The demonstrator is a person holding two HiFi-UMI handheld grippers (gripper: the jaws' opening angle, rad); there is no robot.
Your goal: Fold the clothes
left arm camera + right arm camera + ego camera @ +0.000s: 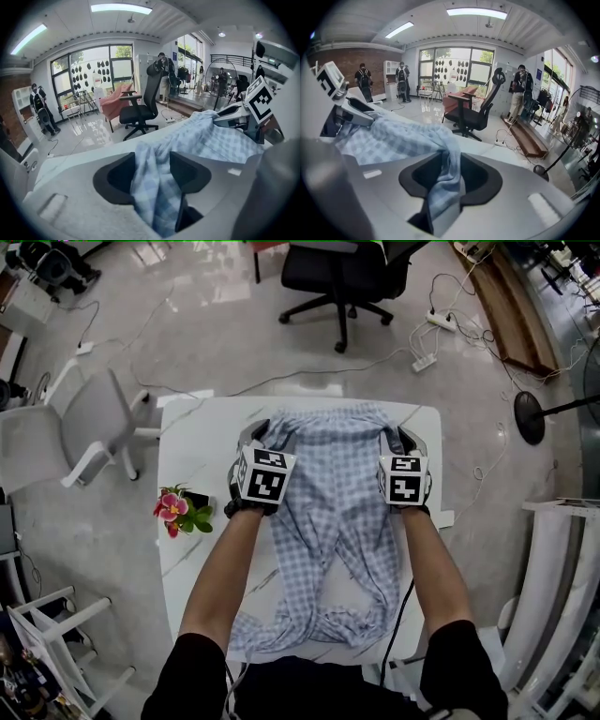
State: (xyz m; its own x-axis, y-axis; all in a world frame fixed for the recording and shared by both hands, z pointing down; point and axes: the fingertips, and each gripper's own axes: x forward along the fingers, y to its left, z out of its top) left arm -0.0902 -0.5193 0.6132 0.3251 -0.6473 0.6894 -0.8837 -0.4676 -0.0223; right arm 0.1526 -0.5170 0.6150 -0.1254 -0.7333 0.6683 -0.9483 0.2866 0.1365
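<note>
Beneath left gripper [257, 430], right gripper [405, 436]: trousers [328, 512] waistband corners hidden.

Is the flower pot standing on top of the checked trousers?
No. The flower pot stands on the bare table to the left of the checked trousers, apart from them.

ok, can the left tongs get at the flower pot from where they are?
Probably yes, once emptied. The flower pot sits on the table just beside the left tongs, with nothing between them, but the waistband of the checked trousers lies between the jaws.
</note>
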